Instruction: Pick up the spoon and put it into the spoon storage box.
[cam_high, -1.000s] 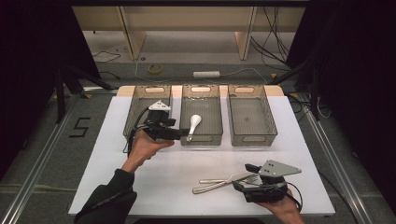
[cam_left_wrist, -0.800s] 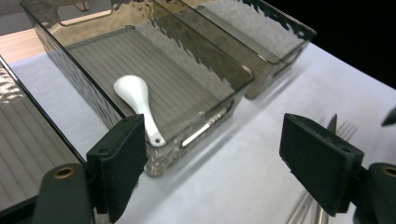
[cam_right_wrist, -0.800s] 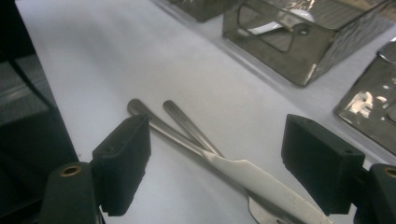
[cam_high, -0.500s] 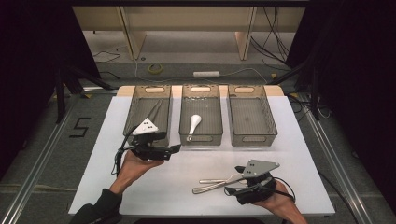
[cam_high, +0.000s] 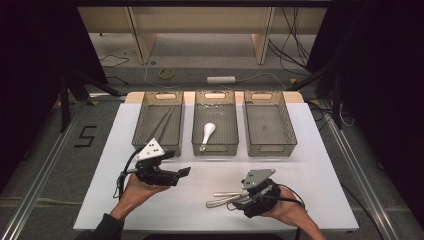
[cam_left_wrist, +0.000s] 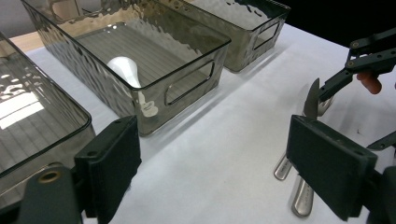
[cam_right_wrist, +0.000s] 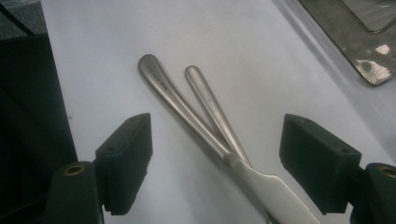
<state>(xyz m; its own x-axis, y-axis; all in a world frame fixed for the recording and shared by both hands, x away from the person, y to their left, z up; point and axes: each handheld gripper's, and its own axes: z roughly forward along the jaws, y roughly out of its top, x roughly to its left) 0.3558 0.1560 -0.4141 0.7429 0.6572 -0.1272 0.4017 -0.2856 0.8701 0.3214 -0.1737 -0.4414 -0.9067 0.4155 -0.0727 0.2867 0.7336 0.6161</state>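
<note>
A steel knife (cam_right_wrist: 187, 109) and a second steel utensil's handle (cam_right_wrist: 215, 112) lie crossed on the white table (cam_high: 310, 165), near its front edge. My right gripper (cam_right_wrist: 217, 154) is open and low over them, one jaw on each side of the handles. In the high view this right gripper (cam_high: 245, 199) points left along the cutlery (cam_high: 224, 199). My left gripper (cam_high: 179, 167) is open and holds nothing, hovering in front of the left bin (cam_high: 159, 145). Its own view looks between the pads (cam_left_wrist: 112, 158) at the cutlery handles (cam_left_wrist: 301, 198) and the middle bin (cam_left_wrist: 187, 88).
Three clear grey bins stand in a row at the back. The left one holds thin metal pieces (cam_high: 161, 122), the middle one a white spoon (cam_high: 207, 134), and the right bin (cam_high: 265, 145) nothing. The right gripper (cam_left_wrist: 369, 56) shows at the upper right of the left gripper view.
My left gripper has drawn back from the middle bin toward the table's front left. My right gripper has shifted left, over the cutlery handles.
</note>
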